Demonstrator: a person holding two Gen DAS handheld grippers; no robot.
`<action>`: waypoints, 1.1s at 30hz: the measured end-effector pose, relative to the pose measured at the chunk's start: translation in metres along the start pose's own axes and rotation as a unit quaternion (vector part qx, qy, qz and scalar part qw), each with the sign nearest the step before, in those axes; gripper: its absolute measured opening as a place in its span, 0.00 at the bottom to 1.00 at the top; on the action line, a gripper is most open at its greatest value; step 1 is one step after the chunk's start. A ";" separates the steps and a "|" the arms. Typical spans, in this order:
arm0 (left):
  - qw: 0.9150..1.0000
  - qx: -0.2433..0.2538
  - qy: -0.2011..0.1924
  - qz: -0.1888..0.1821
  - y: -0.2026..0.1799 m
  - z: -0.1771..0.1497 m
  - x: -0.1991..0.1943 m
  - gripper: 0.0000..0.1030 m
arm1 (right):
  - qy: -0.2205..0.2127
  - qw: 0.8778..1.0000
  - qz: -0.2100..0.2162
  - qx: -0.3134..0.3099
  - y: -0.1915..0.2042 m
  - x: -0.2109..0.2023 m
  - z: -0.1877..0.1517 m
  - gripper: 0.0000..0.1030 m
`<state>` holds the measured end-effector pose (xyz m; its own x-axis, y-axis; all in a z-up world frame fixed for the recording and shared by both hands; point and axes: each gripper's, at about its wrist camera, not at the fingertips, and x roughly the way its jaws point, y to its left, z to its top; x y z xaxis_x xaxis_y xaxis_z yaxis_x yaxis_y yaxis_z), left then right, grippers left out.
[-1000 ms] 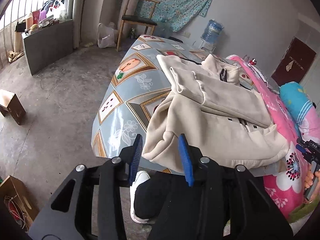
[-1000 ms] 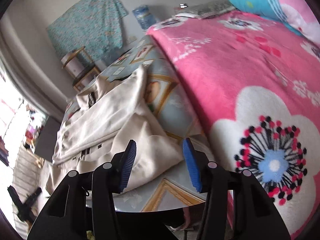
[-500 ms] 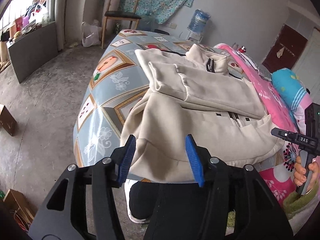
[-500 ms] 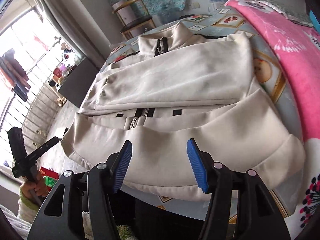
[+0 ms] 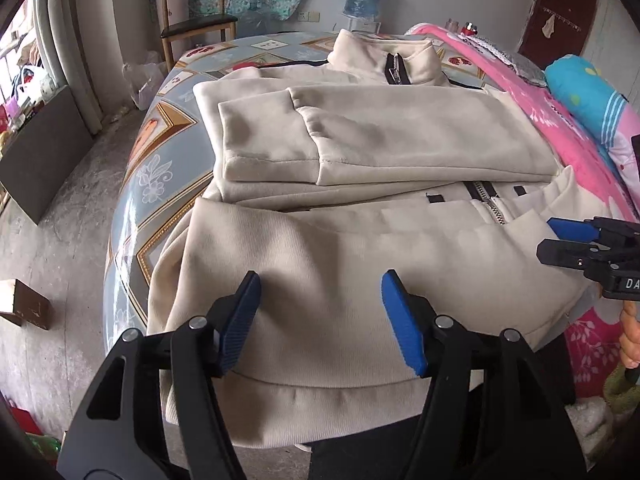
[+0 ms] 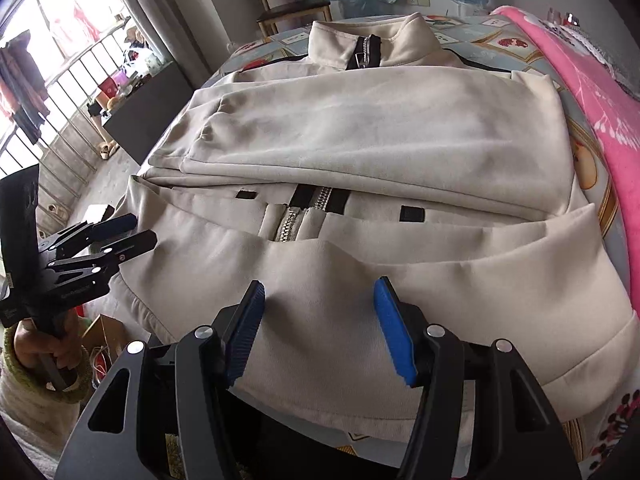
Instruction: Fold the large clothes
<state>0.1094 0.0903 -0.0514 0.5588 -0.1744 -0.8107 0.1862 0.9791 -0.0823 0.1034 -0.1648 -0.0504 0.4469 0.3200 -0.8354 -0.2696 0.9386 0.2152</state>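
Glossy patterned tablecloth [image 5: 160,148] under a soft cream fleece jacket [image 5: 360,140], both blue-ridged tools [image 5: 320,316] [image 6: 318,324] released, left just widening.

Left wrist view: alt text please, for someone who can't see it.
A cream zip-up jacket, sleeves folded across its chest, lies on a table with a patterned cover. The left tongs hover open above its hem; the right tongs reach in from the right edge.
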 end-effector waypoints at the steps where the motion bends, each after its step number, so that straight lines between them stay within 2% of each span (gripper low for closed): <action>1: 1.000 0.005 -0.004 0.007 -0.002 0.000 0.000 0.57 | 0.001 1.000 -0.002 -0.008 0.003 0.002 0.000 0.53; 3: 0.999 0.020 -0.012 0.029 -0.005 -0.002 0.001 0.47 | 0.004 1.000 -0.008 -0.021 0.008 0.006 0.000 0.46; 4: 0.999 0.027 -0.014 0.033 -0.006 -0.002 0.001 0.42 | 0.007 1.000 -0.013 -0.025 0.009 0.009 -0.001 0.39; 6: 0.999 0.040 -0.017 0.028 -0.009 -0.003 -0.001 0.31 | 0.002 0.999 -0.013 -0.031 0.011 0.011 -0.001 0.32; 8: 0.997 0.059 -0.018 0.038 -0.014 -0.003 -0.003 0.11 | -0.003 0.999 -0.011 -0.035 0.013 0.009 -0.001 0.13; 10: 0.997 0.065 -0.025 0.040 -0.014 -0.001 -0.008 0.06 | -0.010 0.999 -0.017 -0.040 0.015 0.004 0.001 0.07; 12: 0.997 0.054 -0.040 0.027 -0.011 0.003 -0.018 0.05 | -0.030 0.999 -0.015 -0.037 0.015 -0.009 0.004 0.06; 16: 0.993 0.052 -0.097 0.030 -0.010 0.018 -0.051 0.04 | -0.079 0.996 -0.015 -0.035 0.019 -0.039 0.019 0.06; 18: 0.992 0.051 -0.111 0.034 -0.010 0.027 -0.056 0.04 | -0.093 0.995 -0.022 -0.039 0.020 -0.041 0.027 0.06; 20: 0.993 0.051 -0.101 0.045 -0.008 0.031 -0.043 0.04 | -0.088 0.995 -0.024 -0.037 0.018 -0.027 0.034 0.06; 24: 0.997 0.047 -0.047 0.044 -0.002 0.025 0.002 0.04 | -0.045 0.998 -0.032 -0.028 0.008 0.018 0.032 0.06; 26: 0.996 0.056 -0.036 0.057 -0.003 0.019 0.013 0.05 | -0.035 0.999 -0.020 -0.015 0.001 0.025 0.026 0.07; 28: 0.996 0.061 -0.036 0.061 -0.004 0.019 0.013 0.05 | -0.032 0.999 -0.001 0.007 -0.012 0.016 0.026 0.12; 30: 0.996 0.056 -0.035 0.057 -0.003 0.019 0.014 0.05 | -0.044 0.998 0.009 0.037 -0.031 0.000 0.025 0.21; 33: 0.997 0.055 -0.032 0.054 -0.001 0.020 0.015 0.05 | -0.072 0.992 -0.037 0.092 -0.079 -0.036 0.020 0.23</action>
<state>0.1335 0.0850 -0.0522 0.6307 -0.0790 -0.7720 0.2080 0.9756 0.0701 0.1253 -0.2482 -0.0274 0.5812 0.2515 -0.7739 -0.0765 0.9637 0.2557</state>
